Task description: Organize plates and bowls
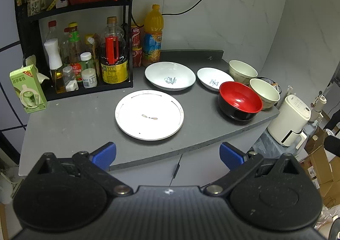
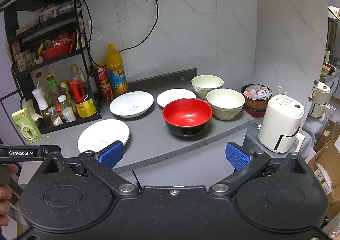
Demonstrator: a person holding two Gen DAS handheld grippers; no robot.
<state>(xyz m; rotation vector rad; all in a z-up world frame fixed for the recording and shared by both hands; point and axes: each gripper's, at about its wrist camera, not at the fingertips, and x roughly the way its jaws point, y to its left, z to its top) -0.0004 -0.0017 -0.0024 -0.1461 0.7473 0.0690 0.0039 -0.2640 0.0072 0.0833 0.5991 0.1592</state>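
Both the left gripper (image 1: 167, 156) and right gripper (image 2: 174, 155) are hanging released, jaws spread, before the grey countertop (image 1: 85, 121). A flat white plate (image 1: 149, 117) is lying straight ahead of the left jaws; a red-and-black bowl (image 2: 187, 117) is sitting ahead of the right jaws, cream bowls (image 2: 225, 103) crowding just beyond, bottle rack (image 1: 85, 66) far left.

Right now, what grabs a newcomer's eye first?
The glossy red-and-black bowl near the grey counter's front edge, beside two cream bowls. Then the flat white round plate lying apart at front left, and the tall orange juice bottle against the back wall.
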